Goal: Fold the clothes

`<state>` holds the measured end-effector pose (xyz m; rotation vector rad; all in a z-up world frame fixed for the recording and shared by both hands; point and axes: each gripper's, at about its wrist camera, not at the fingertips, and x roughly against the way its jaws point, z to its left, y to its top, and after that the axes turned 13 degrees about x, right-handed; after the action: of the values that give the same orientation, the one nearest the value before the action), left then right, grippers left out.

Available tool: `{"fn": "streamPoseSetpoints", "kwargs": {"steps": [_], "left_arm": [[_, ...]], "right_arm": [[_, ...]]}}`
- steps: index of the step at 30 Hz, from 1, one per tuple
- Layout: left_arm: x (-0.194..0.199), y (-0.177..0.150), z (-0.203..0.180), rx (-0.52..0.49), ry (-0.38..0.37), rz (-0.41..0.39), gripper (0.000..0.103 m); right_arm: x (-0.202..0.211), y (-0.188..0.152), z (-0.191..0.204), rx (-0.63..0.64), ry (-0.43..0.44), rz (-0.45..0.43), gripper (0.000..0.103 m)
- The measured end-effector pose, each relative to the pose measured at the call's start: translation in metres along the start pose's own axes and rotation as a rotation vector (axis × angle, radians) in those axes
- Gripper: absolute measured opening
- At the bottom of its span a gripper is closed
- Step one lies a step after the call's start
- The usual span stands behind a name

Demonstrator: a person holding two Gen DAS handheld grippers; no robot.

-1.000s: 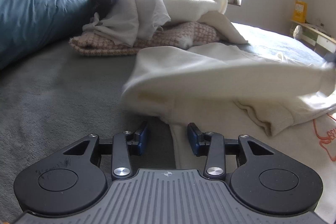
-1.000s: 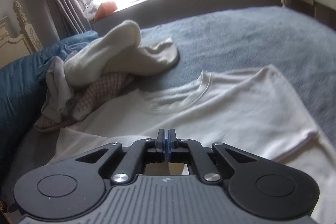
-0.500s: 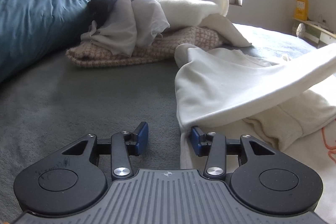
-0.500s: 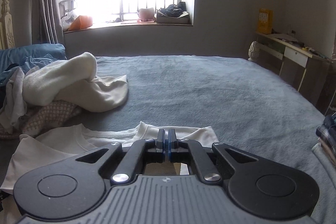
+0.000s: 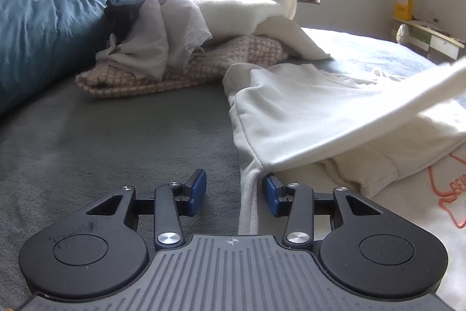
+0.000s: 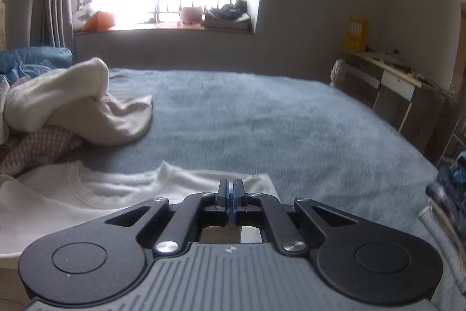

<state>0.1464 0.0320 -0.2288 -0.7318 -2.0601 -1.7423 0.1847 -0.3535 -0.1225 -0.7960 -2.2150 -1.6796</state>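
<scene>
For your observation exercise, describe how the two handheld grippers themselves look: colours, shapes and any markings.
The left gripper and right gripper look alike: a grey ribbed base bearing a small crosshair mark, two rounded black housings with circular insets, black linkage arms with silver pivot screws, and blue pads on the fingers. No sleeves or cables show.

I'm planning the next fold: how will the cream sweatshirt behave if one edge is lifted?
The cream sweatshirt is probably floppy: its raised layer sags in a curve between hem and lifted end. It looks fairly thick, with a ribbed cuff, so likely heavier than a thin tee. It may drag on the fuzzy grey blanket rather than slide.
</scene>
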Motion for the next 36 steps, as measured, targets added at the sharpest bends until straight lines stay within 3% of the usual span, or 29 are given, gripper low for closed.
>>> {"fn": "streamPoseSetpoints", "kwargs": {"steps": [2,5,8,10,13,15,17,20,23,24,29,33,36], "left_arm": [[0.001,-0.001,-0.003,-0.002,-0.007,0.004,0.042],[0.002,-0.005,-0.005,-0.012,-0.008,0.02,0.042],[0.003,-0.008,-0.006,-0.025,-0.016,0.03,0.042],[0.006,-0.009,-0.004,-0.028,-0.032,0.037,0.042],[0.012,-0.007,0.005,-0.007,-0.069,0.047,0.042],[0.017,-0.006,0.013,0.032,-0.1,0.05,0.043],[0.023,-0.004,0.022,0.084,-0.136,0.038,0.043],[0.03,0.0,0.029,0.144,-0.173,0.005,0.043],[0.031,0.006,0.03,0.178,-0.196,-0.029,0.043],[0.027,0.009,0.029,0.181,-0.193,-0.03,0.043],[0.001,0.019,0.026,0.232,-0.149,0.015,0.043],[-0.017,0.017,0.032,0.316,-0.164,0.074,0.043],[-0.026,0.015,0.034,0.348,-0.173,0.105,0.043]], "right_arm": [[0.007,0.007,-0.001,0.028,-0.02,-0.049,0.002],[-0.012,-0.016,-0.004,0.039,-0.026,0.026,0.002],[-0.057,-0.059,-0.01,0.023,0.018,0.276,0.003],[-0.067,-0.076,-0.021,-0.04,-0.019,0.344,0.003],[-0.055,-0.075,-0.044,-0.198,-0.028,0.302,0.004],[-0.042,-0.062,-0.047,-0.224,-0.01,0.232,0.004],[-0.031,-0.049,-0.041,-0.211,0.064,0.16,0.004],[-0.028,-0.038,-0.017,-0.138,0.234,0.106,0.004],[-0.05,-0.045,0.014,-0.058,0.341,0.203,0.004],[-0.061,-0.051,0.024,-0.032,0.316,0.278,0.004],[-0.062,-0.04,0.05,0.047,0.195,0.358,0.004],[-0.031,0.009,0.097,0.249,0.276,0.212,0.005],[-0.013,0.045,0.153,0.388,0.41,0.116,0.019]]}}
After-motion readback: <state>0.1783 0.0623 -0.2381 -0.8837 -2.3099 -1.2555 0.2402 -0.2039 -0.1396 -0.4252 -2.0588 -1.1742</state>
